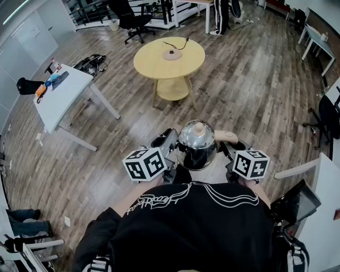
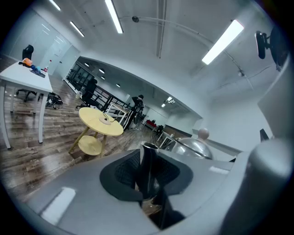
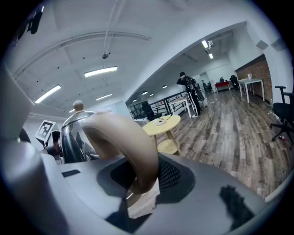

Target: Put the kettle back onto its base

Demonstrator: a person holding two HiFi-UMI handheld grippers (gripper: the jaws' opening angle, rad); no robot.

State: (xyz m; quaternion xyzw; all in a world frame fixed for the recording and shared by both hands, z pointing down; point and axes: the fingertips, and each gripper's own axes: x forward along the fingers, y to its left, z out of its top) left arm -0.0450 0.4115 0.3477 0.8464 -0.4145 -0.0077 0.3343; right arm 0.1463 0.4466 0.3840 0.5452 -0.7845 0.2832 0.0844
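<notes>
I hold a shiny steel kettle (image 1: pixel 196 144) with a beige lid knob in the air, close to my chest, between both grippers. My left gripper (image 1: pixel 171 144) is shut on the kettle's dark spout (image 2: pixel 148 167), which stands upright between its pads. The right gripper (image 1: pixel 229 146) is shut on the beige curved handle (image 3: pixel 126 142). The kettle's dome (image 2: pixel 195 148) shows just past the left jaws. The round base (image 1: pixel 171 54), with its black cord, lies on the yellow round table (image 1: pixel 154 64) some way ahead; the table (image 3: pixel 161 125) also shows in the right gripper view.
A white table (image 1: pixel 61 93) with small items stands to the left. A black office chair (image 1: pixel 133 21) and a standing person (image 1: pixel 223 13) are beyond the yellow table. White desks (image 1: pixel 319 40) and a dark chair (image 1: pixel 329 114) line the right side. Wooden floor lies between.
</notes>
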